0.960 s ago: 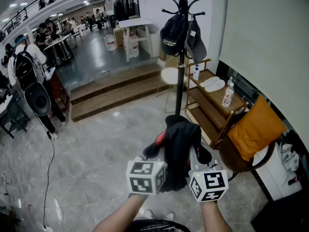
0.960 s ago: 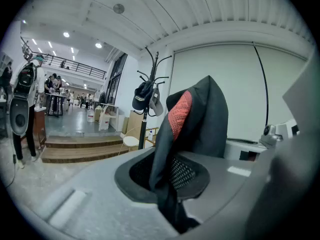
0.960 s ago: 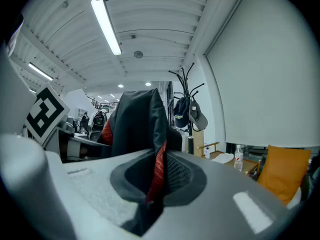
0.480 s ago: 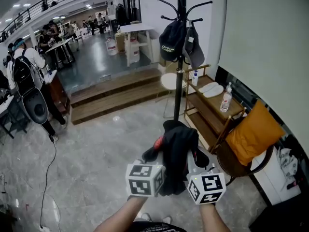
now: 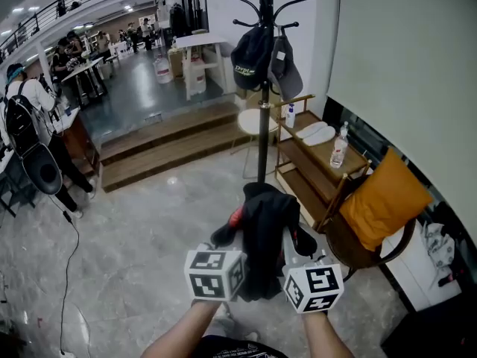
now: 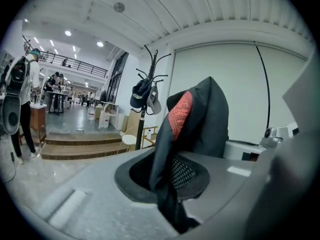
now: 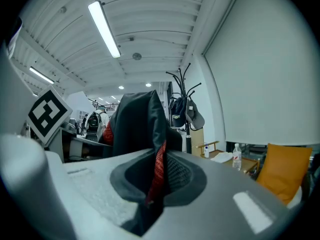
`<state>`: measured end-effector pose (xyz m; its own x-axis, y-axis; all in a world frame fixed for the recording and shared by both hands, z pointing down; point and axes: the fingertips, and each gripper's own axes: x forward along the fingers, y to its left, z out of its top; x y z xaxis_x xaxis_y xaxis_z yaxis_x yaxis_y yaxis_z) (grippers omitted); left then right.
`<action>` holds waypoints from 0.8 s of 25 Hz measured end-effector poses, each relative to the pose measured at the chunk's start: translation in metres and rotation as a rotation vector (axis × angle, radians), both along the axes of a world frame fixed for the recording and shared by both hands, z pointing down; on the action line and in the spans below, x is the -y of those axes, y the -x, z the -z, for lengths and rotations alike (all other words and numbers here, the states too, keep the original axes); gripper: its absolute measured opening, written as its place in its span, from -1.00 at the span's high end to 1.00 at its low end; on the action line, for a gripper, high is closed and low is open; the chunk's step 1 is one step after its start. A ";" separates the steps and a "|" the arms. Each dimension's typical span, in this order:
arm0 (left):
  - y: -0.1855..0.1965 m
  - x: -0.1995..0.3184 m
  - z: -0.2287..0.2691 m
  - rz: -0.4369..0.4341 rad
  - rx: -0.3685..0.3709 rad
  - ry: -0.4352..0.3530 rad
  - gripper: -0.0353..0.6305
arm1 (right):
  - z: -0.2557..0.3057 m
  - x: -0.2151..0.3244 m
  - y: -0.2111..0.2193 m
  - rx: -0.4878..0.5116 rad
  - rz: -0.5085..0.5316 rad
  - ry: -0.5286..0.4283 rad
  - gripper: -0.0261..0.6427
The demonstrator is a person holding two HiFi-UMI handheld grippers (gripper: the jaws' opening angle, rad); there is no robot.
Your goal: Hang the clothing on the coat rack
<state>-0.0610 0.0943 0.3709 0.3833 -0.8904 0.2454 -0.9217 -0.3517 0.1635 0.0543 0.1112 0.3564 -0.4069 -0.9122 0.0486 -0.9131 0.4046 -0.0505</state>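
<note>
Head view: your left gripper [image 5: 231, 241] and your right gripper [image 5: 293, 245] sit side by side at the lower centre of the frame. Between them they hold up a black fabric garment with red patches [image 5: 264, 226], which is bunched into a peak above the two marker cubes and hangs down between them. Straight beyond it, in the upper centre, stands the tall black metal coat rack [image 5: 262, 103]. A dark cap with pale lettering [image 5: 250, 54] and a grey cap [image 5: 285, 67] hang from its hooks. The garment is well apart from the rack and touches none of the hooks. To the right of the pole is a low wooden shelf unit [image 5: 317, 162] with bottles and pale slippers on it. Further right, an orange cushion [image 5: 384, 203] rests on a dark chair. The grey tiled floor [image 5: 141, 237] fills the left of the frame.

Left gripper view: the jaws are nearly together, pinching a fold of the garment. The black cloth, with its mesh lining, runs down into the gap, and a red patch shows higher up at the centre. The rack and its caps stand left of centre, beyond the cloth.

Right gripper view: these jaws are also closed on the garment, with a red edge of the cloth caught in the gap. The dark bulk of the cloth rises at the centre left. The rack stands just right of it in the frame, and the cushion sits at the lower right.
</note>
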 end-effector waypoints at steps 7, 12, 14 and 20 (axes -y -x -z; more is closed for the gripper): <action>-0.004 0.032 -0.010 -0.015 0.001 0.012 0.80 | -0.008 0.027 -0.005 0.004 -0.018 0.017 0.82; -0.001 0.063 -0.013 -0.032 -0.007 0.022 0.80 | -0.010 0.057 0.000 0.012 -0.034 0.020 0.82; 0.003 0.077 -0.012 -0.040 -0.010 0.019 0.80 | -0.007 0.071 0.004 0.009 -0.042 0.017 0.82; 0.017 0.119 -0.006 -0.067 -0.008 0.005 0.80 | 0.000 0.112 0.017 0.020 -0.070 0.005 0.82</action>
